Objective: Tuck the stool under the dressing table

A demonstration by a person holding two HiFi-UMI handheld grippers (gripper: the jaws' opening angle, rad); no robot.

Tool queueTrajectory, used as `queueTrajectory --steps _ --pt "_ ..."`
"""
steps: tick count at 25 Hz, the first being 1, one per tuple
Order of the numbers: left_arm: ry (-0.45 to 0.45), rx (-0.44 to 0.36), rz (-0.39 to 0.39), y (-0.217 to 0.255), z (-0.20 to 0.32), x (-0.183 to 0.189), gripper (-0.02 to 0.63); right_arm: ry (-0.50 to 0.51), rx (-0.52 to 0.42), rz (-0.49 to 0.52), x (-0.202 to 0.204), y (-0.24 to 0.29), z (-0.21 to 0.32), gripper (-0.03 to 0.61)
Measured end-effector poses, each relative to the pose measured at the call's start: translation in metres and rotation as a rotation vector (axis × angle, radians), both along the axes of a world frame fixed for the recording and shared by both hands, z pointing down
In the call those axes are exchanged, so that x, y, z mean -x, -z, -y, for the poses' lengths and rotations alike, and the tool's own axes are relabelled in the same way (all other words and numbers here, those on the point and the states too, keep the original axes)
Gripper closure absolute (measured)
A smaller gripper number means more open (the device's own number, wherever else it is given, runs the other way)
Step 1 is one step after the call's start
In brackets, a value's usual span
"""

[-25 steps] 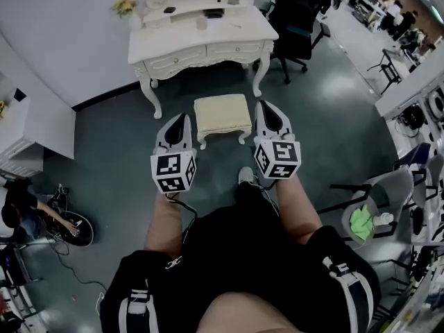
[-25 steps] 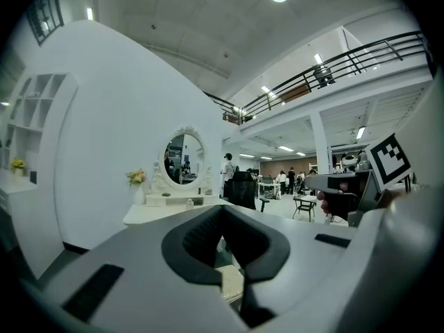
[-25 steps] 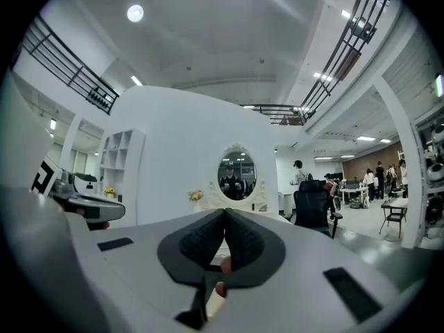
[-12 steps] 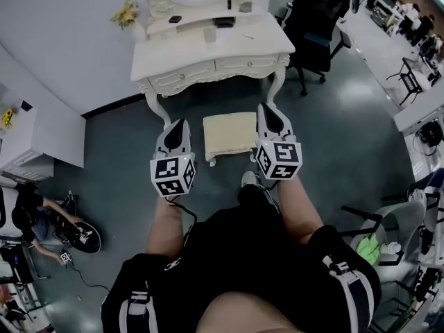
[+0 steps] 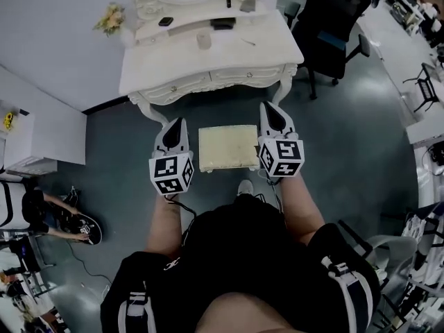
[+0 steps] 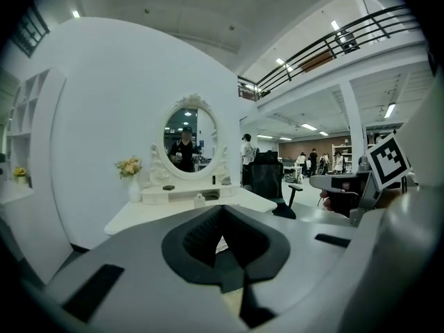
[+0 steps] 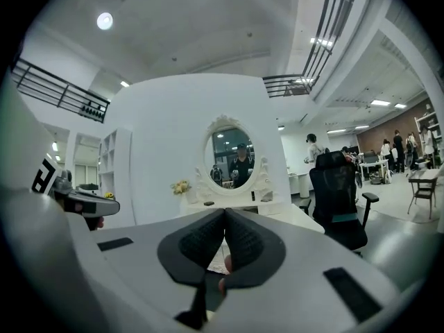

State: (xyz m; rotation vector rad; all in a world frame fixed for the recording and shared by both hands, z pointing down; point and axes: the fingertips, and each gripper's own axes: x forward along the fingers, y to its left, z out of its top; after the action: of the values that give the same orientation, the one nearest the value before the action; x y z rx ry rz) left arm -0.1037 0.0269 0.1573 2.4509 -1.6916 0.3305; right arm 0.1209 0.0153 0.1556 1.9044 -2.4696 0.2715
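Note:
The cream cushioned stool (image 5: 227,148) stands on the dark floor just in front of the white dressing table (image 5: 173,64), between the table's front legs. My left gripper (image 5: 179,122) is beside the stool's left edge and my right gripper (image 5: 272,107) beside its right edge, both pointing at the table. Both are shut and hold nothing. In the left gripper view the closed left gripper (image 6: 220,212) faces the table top (image 6: 149,215) and oval mirror (image 6: 189,141). The right gripper view shows the closed right gripper (image 7: 224,214) below the mirror (image 7: 234,158).
A black office chair (image 5: 331,30) stands right of the table. A white cabinet (image 5: 35,134) is at the left, with a person crouching (image 5: 41,210) on the floor near it. Flowers (image 5: 109,19), a small cup (image 5: 202,40) and a dark box (image 5: 223,24) sit on the table.
The person has stepped toward the dressing table. Both shut grippers have moved forward and now flank the stool. The table and stool appear closer and larger.

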Motion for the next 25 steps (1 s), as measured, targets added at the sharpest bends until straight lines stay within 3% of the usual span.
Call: queueTrajectory --steps 5,11,17,21,25 --pt "0.033 0.079 -0.002 -0.029 0.038 -0.012 0.6 0.058 0.052 -0.026 -0.017 -0.026 0.045 0.568" --pt "0.023 0.167 0.017 -0.08 0.059 0.001 0.6 0.176 0.108 -0.011 -0.005 -0.071 0.068 0.566" --pt "0.016 0.273 0.086 -0.154 0.082 0.035 0.6 0.106 0.234 0.019 -0.013 -0.143 0.095 0.565" --pt "0.038 0.353 0.044 -0.206 0.1 0.059 0.6 0.086 0.345 0.062 -0.017 -0.201 0.108 0.563" --pt "-0.002 0.484 0.01 -0.274 0.101 0.069 0.598 0.082 0.472 0.071 -0.017 -0.269 0.107 0.561"
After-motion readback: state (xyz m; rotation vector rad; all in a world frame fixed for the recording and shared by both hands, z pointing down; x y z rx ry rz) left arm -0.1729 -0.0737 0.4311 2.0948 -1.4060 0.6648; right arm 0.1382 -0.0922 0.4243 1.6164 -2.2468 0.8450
